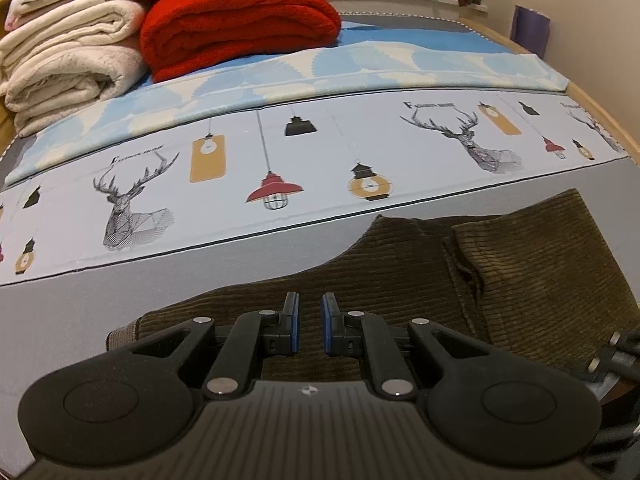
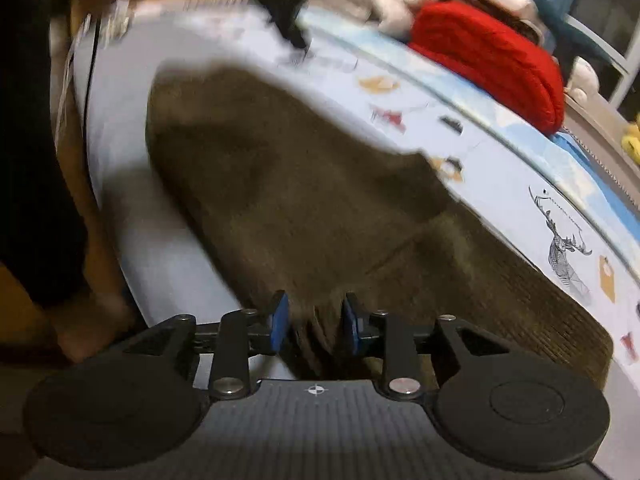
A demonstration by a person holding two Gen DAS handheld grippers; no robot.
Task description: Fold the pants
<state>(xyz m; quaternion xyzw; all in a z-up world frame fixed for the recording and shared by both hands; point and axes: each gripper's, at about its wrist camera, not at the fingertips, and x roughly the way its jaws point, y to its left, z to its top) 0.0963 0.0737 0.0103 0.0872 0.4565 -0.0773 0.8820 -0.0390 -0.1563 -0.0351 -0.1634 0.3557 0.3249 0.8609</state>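
Two tongs at work. My right gripper (image 2: 314,320) pinches a bunched fold of the brown corduroy pants (image 2: 304,184), ready to carry it over; my left gripper (image 1: 310,326) hovers above the cloth, jaws apart, holding nothing. The pants lie flat along the bed's (image 1: 120,292) near edge. Bare grey sheet lies leftward; the red blanket (image 1: 236,20) sits well apart.

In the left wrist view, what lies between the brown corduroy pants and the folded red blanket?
The bedsheet's printed band of deer and lanterns, then a pale blue patterned strip, lies between the brown corduroy pants and the folded red blanket.
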